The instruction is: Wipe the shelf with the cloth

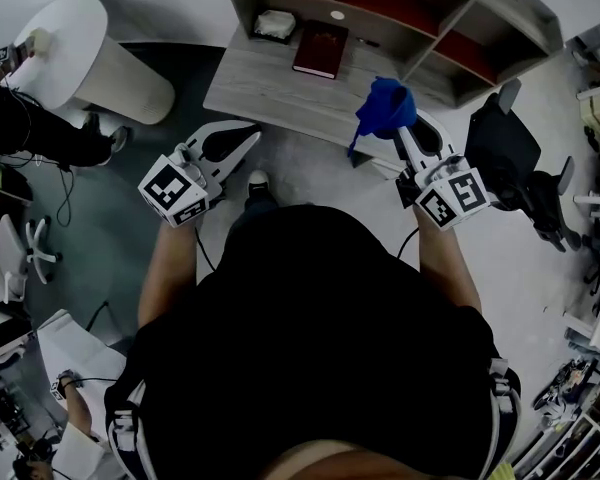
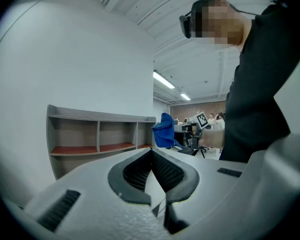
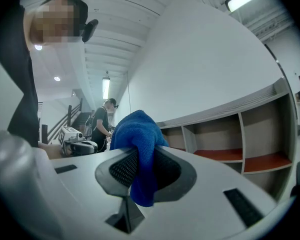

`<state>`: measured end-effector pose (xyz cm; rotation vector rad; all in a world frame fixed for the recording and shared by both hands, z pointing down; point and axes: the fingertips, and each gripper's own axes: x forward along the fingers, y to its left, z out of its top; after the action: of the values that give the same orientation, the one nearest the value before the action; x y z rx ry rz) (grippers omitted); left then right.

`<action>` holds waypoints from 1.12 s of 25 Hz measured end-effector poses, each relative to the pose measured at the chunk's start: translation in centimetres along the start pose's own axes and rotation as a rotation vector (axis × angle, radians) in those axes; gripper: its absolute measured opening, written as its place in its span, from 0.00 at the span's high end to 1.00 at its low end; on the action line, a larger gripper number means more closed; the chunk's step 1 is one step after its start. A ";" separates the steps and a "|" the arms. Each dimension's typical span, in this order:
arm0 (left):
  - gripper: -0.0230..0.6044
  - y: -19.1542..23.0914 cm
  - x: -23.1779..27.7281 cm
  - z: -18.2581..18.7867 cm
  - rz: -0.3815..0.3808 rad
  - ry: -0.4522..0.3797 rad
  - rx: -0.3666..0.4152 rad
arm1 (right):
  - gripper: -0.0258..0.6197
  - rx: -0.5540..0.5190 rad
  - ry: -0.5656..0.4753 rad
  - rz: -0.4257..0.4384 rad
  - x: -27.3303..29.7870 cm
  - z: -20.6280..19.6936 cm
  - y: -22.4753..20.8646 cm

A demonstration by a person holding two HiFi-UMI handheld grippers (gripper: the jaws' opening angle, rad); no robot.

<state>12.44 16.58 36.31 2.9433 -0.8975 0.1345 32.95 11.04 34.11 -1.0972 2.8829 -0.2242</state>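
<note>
Shelf (image 1: pixel 270 86) front bare; book (image 1: pixel 320 48), white wad (image 1: pixel 275 24) block rear.

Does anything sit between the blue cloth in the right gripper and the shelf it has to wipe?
Nothing visible blocks it. The blue cloth, clamped in the right gripper, hangs over the desk front, with bare desk between it and the shelf. A red book lies further left.

The left forearm (image 1: pixel 170 258) and right forearm (image 1: pixel 442 253) reach forward at mid-frame. The white left gripper (image 1: pixel 242 140), centre-left, has its jaws pressed together with nothing between them. The white right gripper (image 1: pixel 404 130), centre-right, clamps a bunched blue cloth (image 1: pixel 384 106).
</note>
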 end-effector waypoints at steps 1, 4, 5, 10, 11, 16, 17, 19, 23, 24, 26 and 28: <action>0.94 0.0 -0.2 -0.2 0.005 -0.003 -0.003 | 0.85 -0.002 0.002 0.003 0.1 0.0 0.1; 0.94 0.1 -0.8 -0.9 0.018 -0.004 -0.014 | 0.85 -0.009 0.008 0.011 0.6 -0.1 0.4; 0.94 0.3 -1.0 -1.0 0.023 -0.006 -0.018 | 0.85 -0.011 0.011 0.014 0.7 -0.2 0.4; 0.94 1.2 -1.2 -1.4 0.048 -0.021 -0.024 | 0.85 -0.017 0.018 0.024 1.4 -0.4 0.6; 0.94 1.3 -1.3 -1.4 0.051 -0.022 -0.027 | 0.85 -0.018 0.021 0.026 1.5 -0.5 0.6; 0.94 1.4 -1.5 -1.8 0.048 -0.012 -0.031 | 0.85 -0.033 0.027 0.029 1.9 -0.4 0.6; 0.94 1.4 -1.5 -1.8 0.043 -0.008 -0.036 | 0.85 -0.041 0.027 0.028 2.0 -0.3 0.6; 0.94 1.4 -1.4 -1.9 0.035 0.000 -0.025 | 0.85 -0.047 0.028 0.027 2.1 -0.3 0.5; 0.94 2.0 -1.1 -1.7 0.049 -0.007 -0.015 | 0.85 -0.055 0.029 0.028 2.5 -0.1 0.1; 0.94 2.1 -1.0 -1.6 0.053 -0.009 -0.016 | 0.85 -0.058 0.029 0.027 2.6 -0.1 -0.1; 0.94 2.3 -1.0 -1.6 0.057 -0.006 -0.015 | 0.85 -0.058 0.031 0.026 2.8 -0.1 -0.3; 0.94 2.5 -1.1 -1.8 0.063 -0.004 -0.017 | 0.85 -0.054 0.035 0.027 3.1 -0.3 -0.4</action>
<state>10.03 15.31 38.03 2.9021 -0.9873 0.1231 30.90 8.74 34.48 -1.0727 2.9490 -0.1665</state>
